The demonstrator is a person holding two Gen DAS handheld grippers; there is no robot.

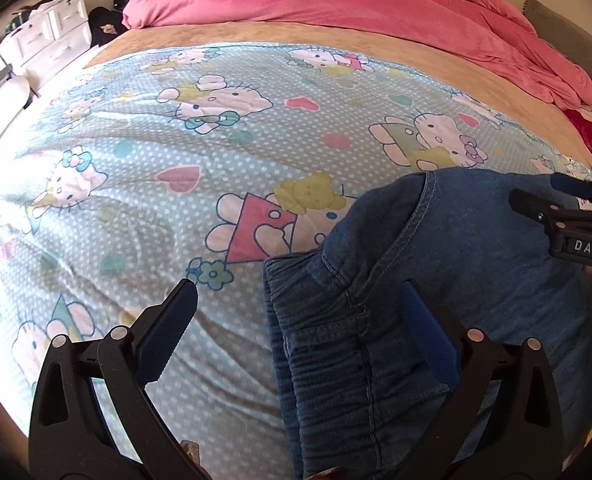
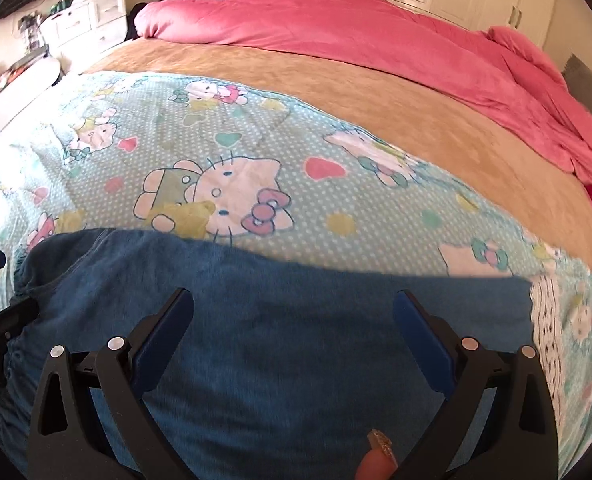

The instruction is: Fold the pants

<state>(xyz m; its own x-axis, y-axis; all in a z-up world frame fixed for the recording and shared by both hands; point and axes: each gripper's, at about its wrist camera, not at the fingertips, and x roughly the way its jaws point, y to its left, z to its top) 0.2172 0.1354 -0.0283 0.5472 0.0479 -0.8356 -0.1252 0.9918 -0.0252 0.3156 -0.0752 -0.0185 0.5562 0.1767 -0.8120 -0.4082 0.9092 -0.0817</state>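
Strong daylight from the left washes out the sheet (image 1: 0,184) edge. Fisheye distortion bows the bed and darkens the corners. The jeans (image 2: 296,320) appear motion-blurred in the right wrist view.

the blue denim pants (image 1: 456,280) lie flat on the bed, folded into a broad layered block. their gathered elastic waistband (image 1: 296,340) sits at the left end, with a stitched seam curving over the top layer, and white lace (image 2: 548,320) trims the right end.
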